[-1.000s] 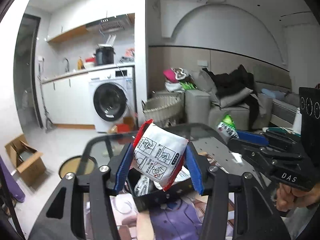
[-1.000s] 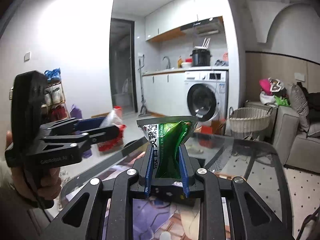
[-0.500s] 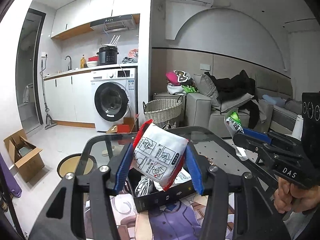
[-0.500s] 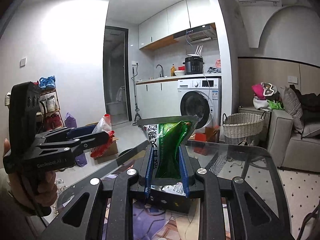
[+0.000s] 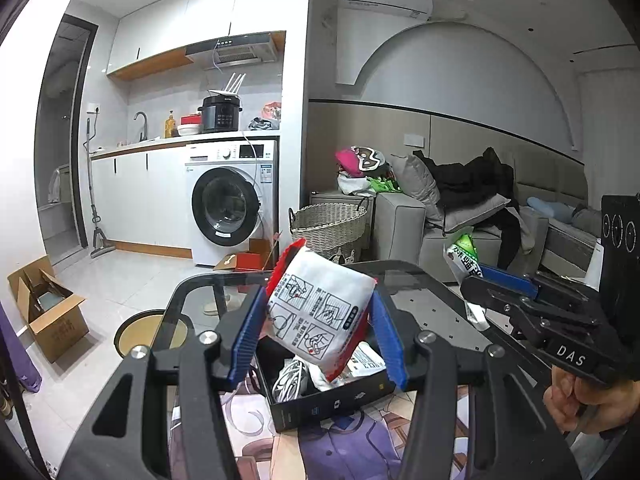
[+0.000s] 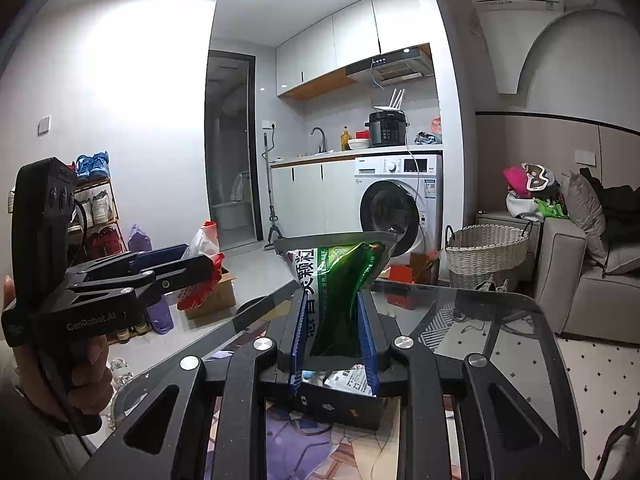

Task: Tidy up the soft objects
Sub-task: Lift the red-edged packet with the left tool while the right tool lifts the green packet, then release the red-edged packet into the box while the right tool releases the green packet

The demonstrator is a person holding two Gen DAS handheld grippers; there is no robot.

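Pinched between the blue pads of the left gripper (image 5: 316,326), a white and red packet (image 5: 320,312) is held tilted above a black box (image 5: 332,402) on the glass table (image 5: 436,300). A green packet (image 6: 340,296) is clamped upright by the right gripper (image 6: 334,334), its fingers drawn narrow, above the same box, where more packets are seen.
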